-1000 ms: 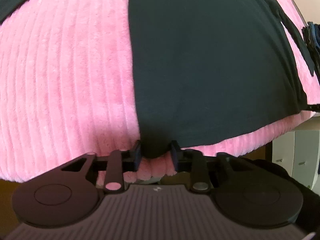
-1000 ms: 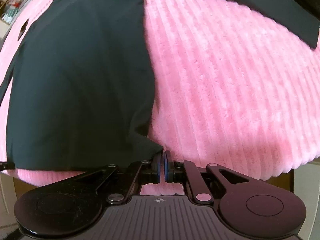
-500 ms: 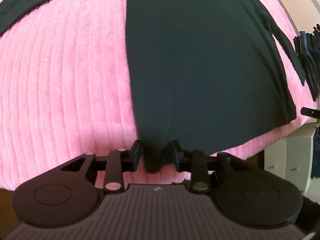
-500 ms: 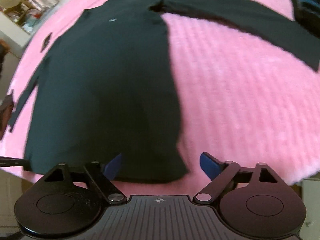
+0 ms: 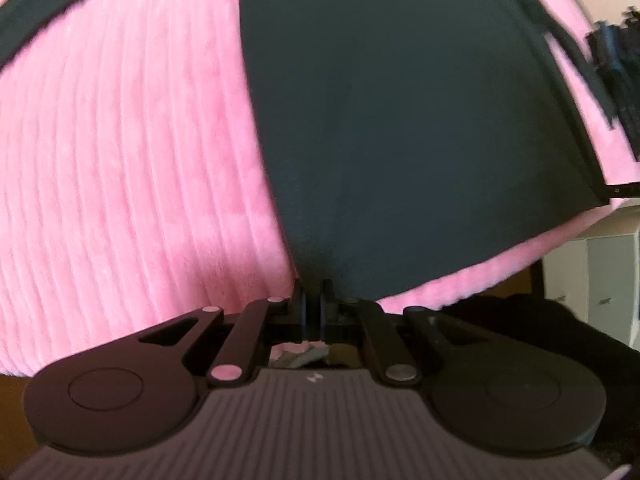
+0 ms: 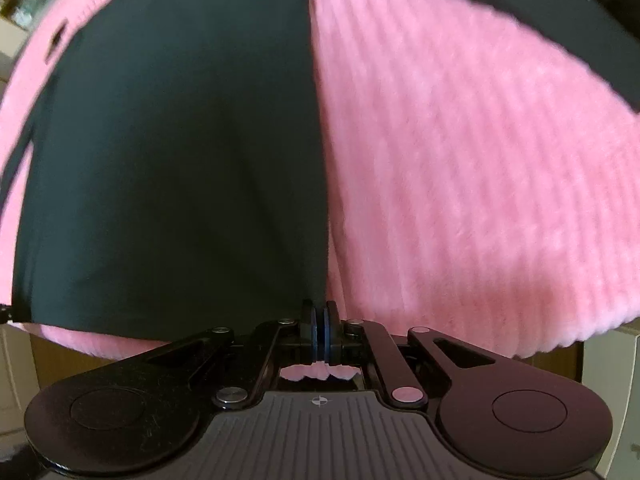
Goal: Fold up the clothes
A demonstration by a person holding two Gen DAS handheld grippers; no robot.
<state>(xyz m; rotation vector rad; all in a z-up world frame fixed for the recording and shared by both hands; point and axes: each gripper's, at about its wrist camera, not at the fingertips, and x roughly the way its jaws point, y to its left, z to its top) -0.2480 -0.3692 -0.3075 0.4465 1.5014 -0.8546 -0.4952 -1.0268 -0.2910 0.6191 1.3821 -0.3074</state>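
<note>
A black long-sleeved shirt (image 5: 400, 120) lies flat on a pink ribbed blanket (image 5: 120, 160). My left gripper (image 5: 313, 296) is shut on the near left corner of its hem. In the right wrist view the same shirt (image 6: 180, 160) fills the left half. My right gripper (image 6: 320, 320) is shut at the hem's near right corner, with the cloth edge running down between its blue pads. One sleeve (image 5: 48, 12) stretches out to the left and the other sleeve (image 6: 560, 40) to the right.
A pile of dark clothes (image 5: 616, 64) sits at the blanket's far right. The pink blanket (image 6: 460, 180) ends just under both grippers. White cabinets (image 5: 592, 280) stand beyond that edge, low on the right.
The left gripper's fingers closed from a loose hold onto the hem corner. The right gripper opened and lifted back half a second ago, then came down and shut at the hem's right corner.
</note>
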